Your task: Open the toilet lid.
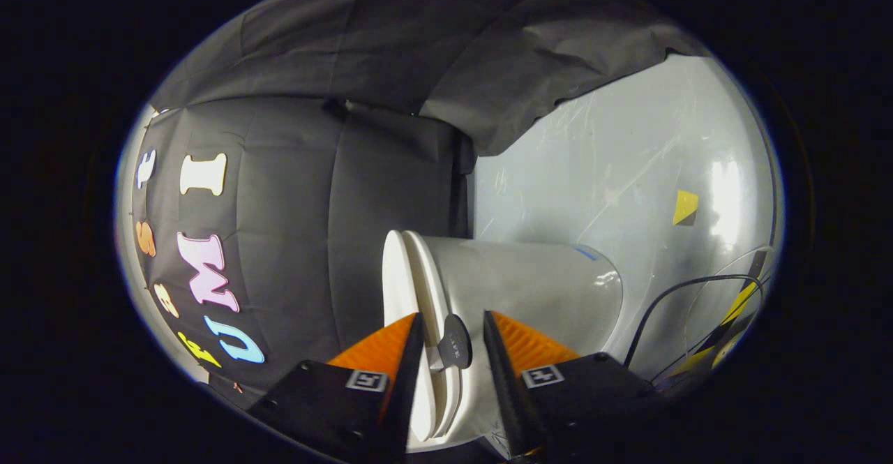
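toilet [516, 289]: we see it in the lower middle, lying sideways
lid [401, 289]: on its left side
tab [453, 344]: between our gripper [452, 345] fingers, not touching
cable [670, 310]: lower right

Gripper [452, 342] fingers parted, straddling small round tab between them, neither finger pressing on it.

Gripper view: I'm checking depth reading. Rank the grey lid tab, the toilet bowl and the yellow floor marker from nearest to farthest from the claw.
1. Grey lid tab, between the open claw's fingers.
2. Toilet bowl, just beyond the fingers.
3. Yellow floor marker, well past the bowl on the pale floor.
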A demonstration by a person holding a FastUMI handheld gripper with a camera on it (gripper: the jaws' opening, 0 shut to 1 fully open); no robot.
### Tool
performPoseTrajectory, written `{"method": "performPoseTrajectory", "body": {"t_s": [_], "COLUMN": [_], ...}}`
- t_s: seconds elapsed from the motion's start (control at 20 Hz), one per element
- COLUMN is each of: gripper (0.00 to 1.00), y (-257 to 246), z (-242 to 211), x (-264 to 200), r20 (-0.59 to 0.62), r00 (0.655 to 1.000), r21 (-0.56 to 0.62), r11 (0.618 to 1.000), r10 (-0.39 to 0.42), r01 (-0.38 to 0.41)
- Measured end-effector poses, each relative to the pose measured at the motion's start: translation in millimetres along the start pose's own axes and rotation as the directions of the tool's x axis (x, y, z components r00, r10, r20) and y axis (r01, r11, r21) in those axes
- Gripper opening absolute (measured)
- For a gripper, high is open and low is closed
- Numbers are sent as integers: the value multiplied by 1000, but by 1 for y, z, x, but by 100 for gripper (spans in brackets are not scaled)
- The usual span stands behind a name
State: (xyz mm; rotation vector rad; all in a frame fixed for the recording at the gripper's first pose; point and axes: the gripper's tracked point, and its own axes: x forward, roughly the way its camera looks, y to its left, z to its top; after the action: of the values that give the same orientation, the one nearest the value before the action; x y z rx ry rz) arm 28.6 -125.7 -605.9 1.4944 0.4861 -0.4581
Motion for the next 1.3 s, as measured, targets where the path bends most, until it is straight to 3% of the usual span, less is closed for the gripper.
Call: {"method": "performPoseTrajectory", "body": {"t_s": [0.2,0.3,0.4,0.45,0.65,0.8,0.95,1.15,1.3], "gripper": [50,15,15,5,5,5,5,5,5], "y": [-3,-1,4,5,11,20,55,113,161], "z": [-7,-2,-7,-6,-6,-12,-13,-26,-46], "x": [8,6,7,9,3,-4,-15,-33,-51], "r20": [-21,-25,-23,-26,-36,-46,-19,43,84], "r00": [999,999,998,998,999,998,996,998,996], "r21": [34,46,48,39,-15,-139,-313,-478,-598], "r11": [999,998,997,998,999,989,947,876,799], "r10": [29,47,62,59,30,-52,-85,-50,-4], "r01": [-28,-46,-61,-58,-30,45,75,65,54]}}
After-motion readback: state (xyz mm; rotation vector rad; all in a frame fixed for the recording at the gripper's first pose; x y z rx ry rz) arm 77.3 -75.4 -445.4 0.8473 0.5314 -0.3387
